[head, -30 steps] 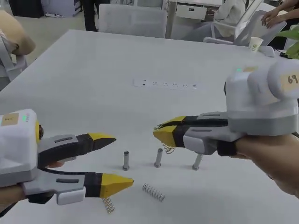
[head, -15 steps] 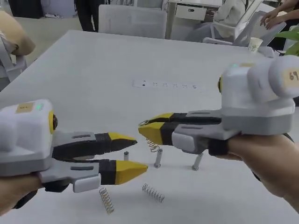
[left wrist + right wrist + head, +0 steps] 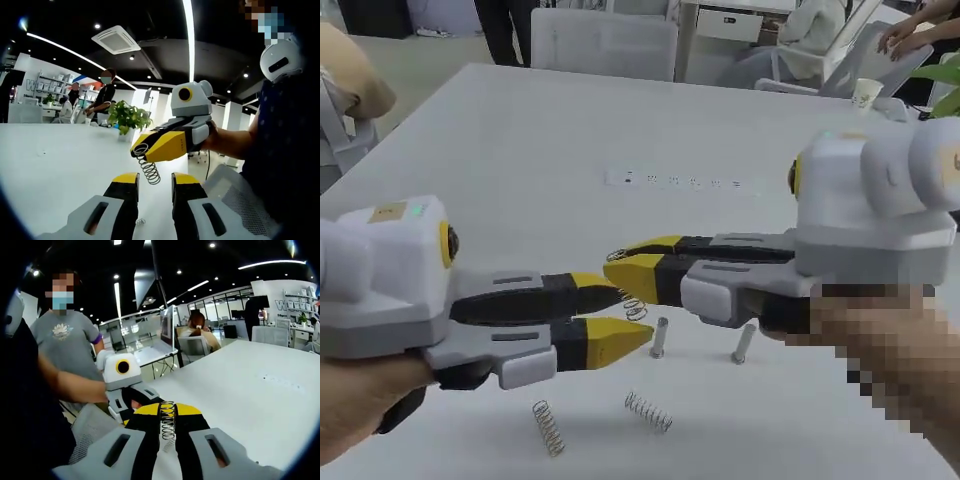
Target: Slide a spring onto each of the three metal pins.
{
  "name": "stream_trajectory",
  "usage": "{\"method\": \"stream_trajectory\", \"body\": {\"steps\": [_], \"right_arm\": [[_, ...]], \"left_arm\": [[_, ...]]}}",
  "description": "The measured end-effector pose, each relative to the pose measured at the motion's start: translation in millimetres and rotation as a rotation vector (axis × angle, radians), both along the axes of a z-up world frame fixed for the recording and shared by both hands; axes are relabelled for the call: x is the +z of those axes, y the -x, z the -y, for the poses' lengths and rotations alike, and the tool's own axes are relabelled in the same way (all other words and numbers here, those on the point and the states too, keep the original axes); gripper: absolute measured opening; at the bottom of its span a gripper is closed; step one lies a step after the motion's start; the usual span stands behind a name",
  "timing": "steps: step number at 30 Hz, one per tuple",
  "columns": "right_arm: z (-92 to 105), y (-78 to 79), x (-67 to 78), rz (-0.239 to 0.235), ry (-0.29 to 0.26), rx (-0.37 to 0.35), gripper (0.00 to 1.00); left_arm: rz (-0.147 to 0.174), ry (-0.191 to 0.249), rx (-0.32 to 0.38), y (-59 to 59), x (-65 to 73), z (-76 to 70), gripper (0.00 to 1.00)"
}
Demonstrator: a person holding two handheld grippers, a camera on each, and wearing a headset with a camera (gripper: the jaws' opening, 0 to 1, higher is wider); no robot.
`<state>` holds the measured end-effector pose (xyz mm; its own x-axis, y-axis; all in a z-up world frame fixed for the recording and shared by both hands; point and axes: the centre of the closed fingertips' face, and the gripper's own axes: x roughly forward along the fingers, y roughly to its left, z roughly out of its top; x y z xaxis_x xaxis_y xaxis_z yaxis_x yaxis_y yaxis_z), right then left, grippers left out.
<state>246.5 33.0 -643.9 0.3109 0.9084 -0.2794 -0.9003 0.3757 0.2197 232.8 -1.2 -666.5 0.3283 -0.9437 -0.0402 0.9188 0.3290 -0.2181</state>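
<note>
A white worktop [image 3: 520, 150] seen from above. The right hand-held gripper [image 3: 618, 262] reaches in from the right of the frame. It is clenched on the top end of a spring [image 3: 634, 307], which hangs from its yellow tips at centre frame. The left hand-held gripper [image 3: 622, 315] comes in from the lower left with its jaws parted and empty. Its tips are just beside the hanging spring; whether they touch is unclear. Just below centre, a metal pin [image 3: 659, 337] stands upright on the worktop, with a second pin [image 3: 744, 343] to its right. A loose spring [image 3: 548, 428] and another loose spring [image 3: 648, 412] lie at the bottom of the frame.
</note>
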Motion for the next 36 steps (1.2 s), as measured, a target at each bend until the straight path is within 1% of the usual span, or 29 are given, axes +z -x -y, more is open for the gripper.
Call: {"method": "stream_trajectory", "body": {"steps": [2,4,6,9,12,15,18,19,20,23,24,26,27,28,29,30,31,33,34,35,36], "right_arm": [[-0.7,1.1,0.3,0.002,-0.003,0.001,0.08],[-1.1,2.3,0.8,-0.001,-0.011,0.002,0.08],[-0.7,2.8,1.1,-0.006,-0.019,0.003,0.08],[0.6,2.6,1.3,0.003,-0.019,-0.002,0.08],[3.5,3.4,0.7,-0.002,-0.018,-0.002,0.08],[5.8,5.1,-0.7,-0.005,-0.007,0.001,0.08],[8.8,7.8,-3.0,-0.009,0.018,0.017,0.08],[11.1,10.0,-4.9,-0.010,0.046,0.035,0.08],[12.1,11.7,-5.9,-0.014,0.060,0.047,0.08],[17.4,18.9,-12.9,-0.016,0.151,0.112,0.08],[18.0,20.0,-13.7,-0.017,0.164,0.121,0.08],[20.1,25.0,-17.4,-0.019,0.218,0.163,0.08],[21.8,28.0,-19.9,-0.020,0.255,0.190,0.08],[22.2,30.2,-21.0,-0.018,0.273,0.208,0.08],[24.0,33.5,-24.1,-0.027,0.310,0.232,0.08],[24.6,34.7,-25.8,-0.019,0.333,0.249,0.08],[26.0,38.2,-28.9,-0.027,0.367,0.273,0.08],[27.0,42.1,-32.2,-0.035,0.404,0.303,0.08],[28.1,44.6,-34.8,-0.034,0.436,0.326,0.08],[28.5,46.5,-36.4,-0.034,0.454,0.340,0.08],[30.4,49.7,-39.6,-0.042,0.490,0.361,0.08]], "left_arm": [[0.003,-0.002,0.004,-2.2,0.1,0.8,0.17],[0.010,-0.013,0.002,-3.1,-0.6,1.9,0.11],[0.011,-0.018,0.003,-4.1,-1.0,3.0,0.08],[0.013,-0.025,-0.002,-3.7,-1.9,4.3,0.05],[0.014,-0.037,-0.009,-2.5,-4.0,4.9,0.05],[0.031,-0.070,-0.013,-2.4,-8.2,3.8,0.03],[0.030,-0.083,-0.021,-0.9,-10.5,3.4,0.03],[0.035,-0.094,-0.030,1.2,-12.2,4.2,0.03],[0.034,-0.098,-0.035,2.4,-13.1,4.7,0.03],[0.046,-0.137,-0.062,7.6,-19.2,8.5,0.03],[0.047,-0.142,-0.068,8.8,-20.0,9.2,0.03],[0.052,-0.163,-0.088,13.1,-23.2,12.5,0.02],[0.060,-0.181,-0.103,16.1,-25.5,14.7,0.02],[0.061,-0.189,-0.111,17.8,-26.6,16.0,0.02],[0.064,-0.207,-0.126,20.5,-29.5,17.6,0.02],[0.066,-0.215,-0.132,21.9,-30.8,18.8,0.02],[0.073,-0.236,-0.146,24.4,-33.9,19.8,0.02],[0.070,-0.250,-0.162,27.7,-36.5,21.6,0.02],[0.075,-0.268,-0.175,30.4,-39.0,22.3,0.02],[0.079,-0.278,-0.180,31.7,-40.3,22.8,0.02],[0.083,-0.298,-0.196,34.6,-43.4,23.3,0.02]]}}
